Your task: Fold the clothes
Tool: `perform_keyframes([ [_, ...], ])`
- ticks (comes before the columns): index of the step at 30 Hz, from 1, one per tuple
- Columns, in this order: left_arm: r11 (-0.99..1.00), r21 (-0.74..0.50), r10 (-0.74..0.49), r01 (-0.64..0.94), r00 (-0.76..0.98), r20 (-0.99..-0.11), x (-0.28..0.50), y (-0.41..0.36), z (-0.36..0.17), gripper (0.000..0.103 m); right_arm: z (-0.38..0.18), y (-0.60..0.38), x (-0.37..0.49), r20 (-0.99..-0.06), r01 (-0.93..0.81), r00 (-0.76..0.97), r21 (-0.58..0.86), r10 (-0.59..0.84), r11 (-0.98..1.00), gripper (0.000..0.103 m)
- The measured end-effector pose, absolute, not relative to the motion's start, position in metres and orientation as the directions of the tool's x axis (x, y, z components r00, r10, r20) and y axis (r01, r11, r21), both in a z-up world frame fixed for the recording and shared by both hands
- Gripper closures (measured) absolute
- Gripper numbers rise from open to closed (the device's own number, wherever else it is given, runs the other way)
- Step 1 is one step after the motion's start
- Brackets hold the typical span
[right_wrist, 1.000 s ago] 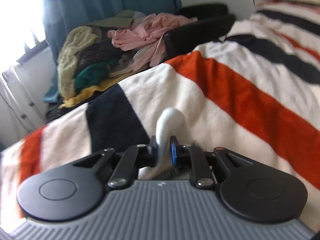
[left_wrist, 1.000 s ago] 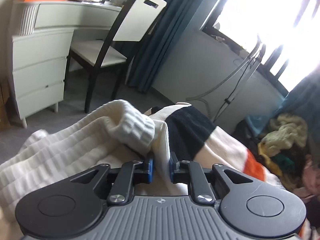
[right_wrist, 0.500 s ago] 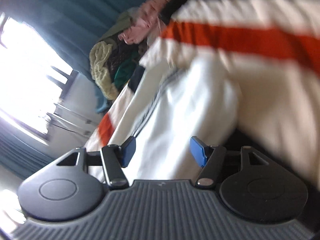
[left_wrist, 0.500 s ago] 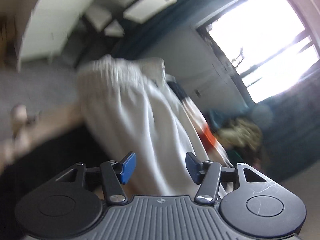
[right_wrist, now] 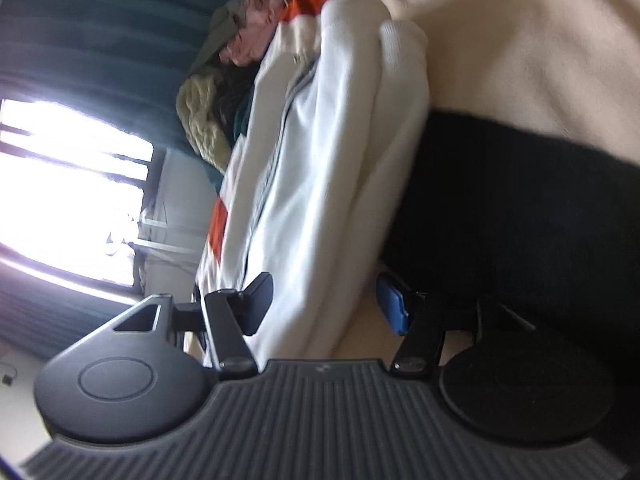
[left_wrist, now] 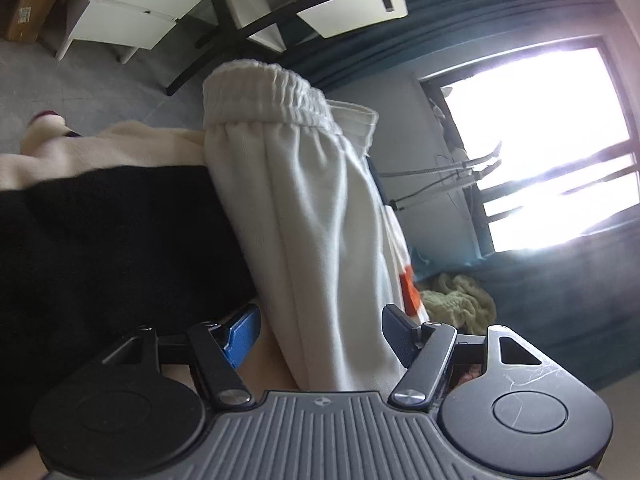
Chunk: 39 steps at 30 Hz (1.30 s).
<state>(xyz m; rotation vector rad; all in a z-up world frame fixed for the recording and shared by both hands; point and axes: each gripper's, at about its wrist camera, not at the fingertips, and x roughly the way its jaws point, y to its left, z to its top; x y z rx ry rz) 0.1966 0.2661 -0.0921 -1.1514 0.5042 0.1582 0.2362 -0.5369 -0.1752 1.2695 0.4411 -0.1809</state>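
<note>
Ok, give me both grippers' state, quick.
Left gripper: jaws apart and opening, white garment between them, not pinched.
Right gripper: jaws apart, closing a little, same garment between them, not pinched.

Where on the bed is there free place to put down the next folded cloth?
Free: the black stripe and cream stripe of the blanket beside the white garment. Crowded: the clothes pile near the window.

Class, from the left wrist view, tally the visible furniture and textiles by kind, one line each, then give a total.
White garment with an elastic waistband: 1
Striped blanket: 1
Chair: 1
White drawer unit: 1
Teal curtain: 1
Heap of clothes, pale green knit on top: 1
Total: 6
</note>
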Motion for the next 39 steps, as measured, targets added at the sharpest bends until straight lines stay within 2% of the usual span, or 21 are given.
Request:
perform_keyframes([
  [4,0.408,-0.841,-0.099,-0.354,0.899,-0.427,0.224,0.276,-0.099,0.038,-0.176,-0.552,0.252,-0.418,0.406,0.908,0.861,-0.031,0.305,0.046],
  [5,0.403,-0.844,-0.086,-0.355,0.903,-0.421,0.228,0.277,-0.101,0.049,-0.178,-0.556,0.255,-0.418,0.414,0.907,0.856,-0.056,0.309,0.049],
  [6,0.406,-0.841,-0.07,-0.358,0.905,-0.419,0.231,0.277,-0.102,0.069,-0.179,-0.559,0.258,-0.419,0.421,0.905,0.851,-0.079,0.314,0.055],
  [7,0.412,-0.835,-0.053,-0.364,0.906,-0.421,0.233,0.277,-0.104,0.079,-0.18,-0.561,0.26,-0.423,0.432,0.901,0.845,-0.102,0.314,0.061],
  [8,0.417,-0.831,-0.041,-0.368,0.906,-0.422,0.235,0.277,-0.106,0.085,-0.182,-0.564,0.261,-0.423,0.439,0.898,0.842,-0.12,0.313,0.073],
  [9,0.422,-0.827,-0.031,-0.372,0.906,-0.423,0.236,0.278,-0.108,0.088,-0.182,-0.565,0.26,-0.416,0.437,0.899,0.842,-0.136,0.317,0.079],
  [11,0.458,-0.794,0.011,-0.399,0.896,-0.444,0.236,0.277,-0.1,0.092,-0.178,-0.566,0.256,-0.4,0.43,0.903,0.839,-0.158,0.334,0.087],
  [14,0.468,-0.794,0.042,-0.387,0.908,-0.417,0.225,0.278,-0.081,0.094,-0.165,-0.569,0.25,-0.391,0.426,0.905,0.825,-0.168,0.372,0.092],
  [19,0.498,-0.791,0.08,-0.355,0.927,-0.366,0.193,0.274,-0.055,0.096,-0.138,-0.573,0.213,-0.359,0.385,0.923,0.837,-0.142,0.388,0.092],
  [29,0.465,-0.832,0.026,-0.303,0.944,-0.329,0.096,0.277,-0.024,0.096,-0.111,-0.587,0.11,-0.36,0.389,0.921,0.877,-0.153,0.281,0.092],
  [33,0.439,-0.832,0.006,-0.34,0.927,-0.375,0.058,0.28,-0.027,0.096,-0.117,-0.595,0.07,-0.404,0.431,0.9,0.881,-0.166,0.193,0.092],
  [36,0.456,-0.763,0.043,-0.458,0.868,-0.495,0.05,0.279,-0.033,0.095,-0.128,-0.596,0.055,-0.474,0.492,0.869,0.859,-0.145,0.142,0.092],
  [39,0.474,-0.72,0.06,-0.507,0.835,-0.548,0.048,0.276,-0.035,0.093,-0.132,-0.593,0.055,-0.511,0.526,0.85,0.837,-0.129,0.15,0.091],
])
